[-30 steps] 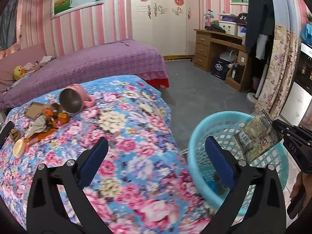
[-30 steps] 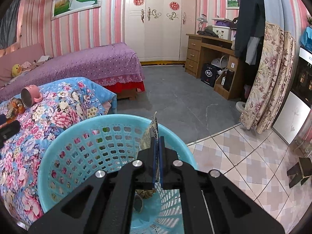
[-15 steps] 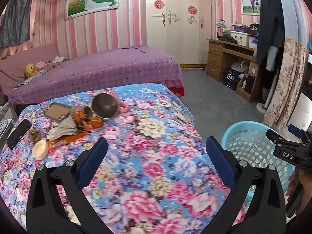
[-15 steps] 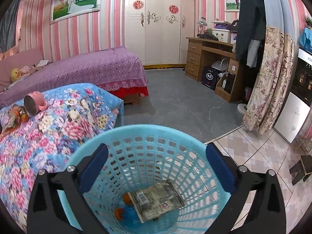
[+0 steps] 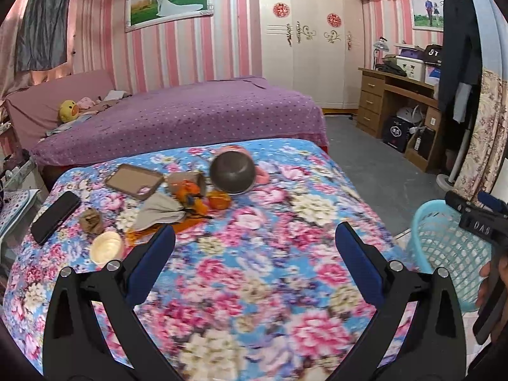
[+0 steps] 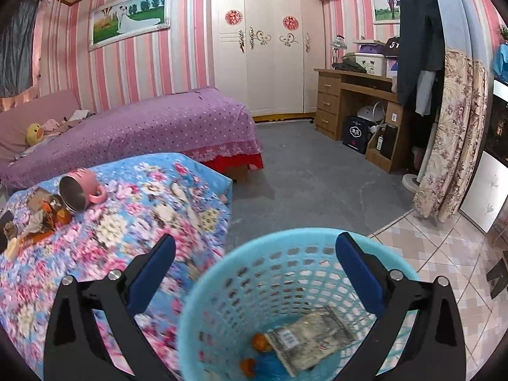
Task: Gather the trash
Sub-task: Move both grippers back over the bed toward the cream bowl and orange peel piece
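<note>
1. Left gripper [image 5: 254, 254], jaws wide apart and empty, hovers over the floral blanket [image 5: 254, 285]; litter pile [image 5: 177, 203] ahead to its left, bare blanket between.
2. Right gripper [image 6: 254, 266], spread wide, empty, above the basket [image 6: 241, 254] holding a wrapper [image 6: 311, 336]; open floor [image 6: 311, 184] beyond the rim.

Colour overload here. Blanket [image 5: 254, 270] filling the middle of the frame is bright blue with pink and white flowers. Basket [image 6: 285, 285] at the bottom is light turquoise mesh, with a greyish-tan wrapper [image 6: 309, 338] and orange bits inside. Mug [image 6: 81, 189] at left is pink outside, steel grey inside. Bed [image 5: 190, 117] behind is purple with tiny white dots. Walls [image 5: 235, 31] are pink and white stripes, wardrobe [image 6: 270, 63] up top is cream with red medallions.
</note>
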The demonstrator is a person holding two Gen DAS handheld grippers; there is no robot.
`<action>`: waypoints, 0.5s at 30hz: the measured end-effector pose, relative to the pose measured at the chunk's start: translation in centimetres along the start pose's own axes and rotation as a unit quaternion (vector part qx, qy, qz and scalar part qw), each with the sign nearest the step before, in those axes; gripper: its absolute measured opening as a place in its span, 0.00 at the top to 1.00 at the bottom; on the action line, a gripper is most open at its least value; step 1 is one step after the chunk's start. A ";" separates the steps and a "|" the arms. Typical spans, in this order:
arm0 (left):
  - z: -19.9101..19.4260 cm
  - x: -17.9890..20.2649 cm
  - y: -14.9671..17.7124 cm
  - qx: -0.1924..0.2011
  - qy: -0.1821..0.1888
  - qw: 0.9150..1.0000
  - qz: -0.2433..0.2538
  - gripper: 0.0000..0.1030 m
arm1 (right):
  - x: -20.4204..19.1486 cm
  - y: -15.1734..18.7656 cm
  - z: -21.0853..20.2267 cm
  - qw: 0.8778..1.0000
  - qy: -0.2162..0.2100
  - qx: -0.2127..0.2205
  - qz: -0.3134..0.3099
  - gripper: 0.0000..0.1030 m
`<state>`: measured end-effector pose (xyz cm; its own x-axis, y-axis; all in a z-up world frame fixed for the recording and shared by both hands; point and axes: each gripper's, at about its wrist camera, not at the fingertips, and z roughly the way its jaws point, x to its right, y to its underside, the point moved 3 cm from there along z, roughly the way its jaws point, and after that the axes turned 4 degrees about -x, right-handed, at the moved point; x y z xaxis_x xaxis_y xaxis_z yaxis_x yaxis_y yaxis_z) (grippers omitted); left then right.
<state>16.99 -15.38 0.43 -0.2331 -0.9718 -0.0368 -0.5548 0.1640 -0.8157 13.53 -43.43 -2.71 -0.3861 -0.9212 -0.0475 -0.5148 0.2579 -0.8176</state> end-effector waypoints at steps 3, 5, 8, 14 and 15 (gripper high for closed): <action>0.4 -1.9 0.3 0.001 -0.009 1.000 -0.003 0.05 | -2.2 -0.3 0.1 1.000 -0.010 0.004 -0.010 0.04; 0.7 -3.6 0.5 0.000 -0.017 1.000 -0.010 0.05 | -3.4 -0.4 0.1 1.000 -0.013 0.006 -0.020 0.04; 1.2 -5.6 1.0 0.002 -0.029 0.999 -0.022 0.05 | -5.2 -0.4 0.1 0.999 -0.023 0.009 -0.029 0.04; 2.3 -9.9 1.9 -0.012 -0.044 0.998 -0.046 0.05 | -8.9 -0.1 0.7 0.998 -0.039 0.003 -0.058 0.04; 2.3 -10.3 2.0 -0.013 -0.045 0.998 -0.047 0.05 | -9.4 0.0 0.8 0.997 -0.042 0.002 -0.062 0.04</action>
<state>20.13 -5.44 -2.17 -0.1069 -0.9942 -0.0145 -0.5916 0.0754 -0.8027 17.76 -34.97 -2.67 -0.2546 -0.9670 0.0062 -0.5512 0.1399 -0.8226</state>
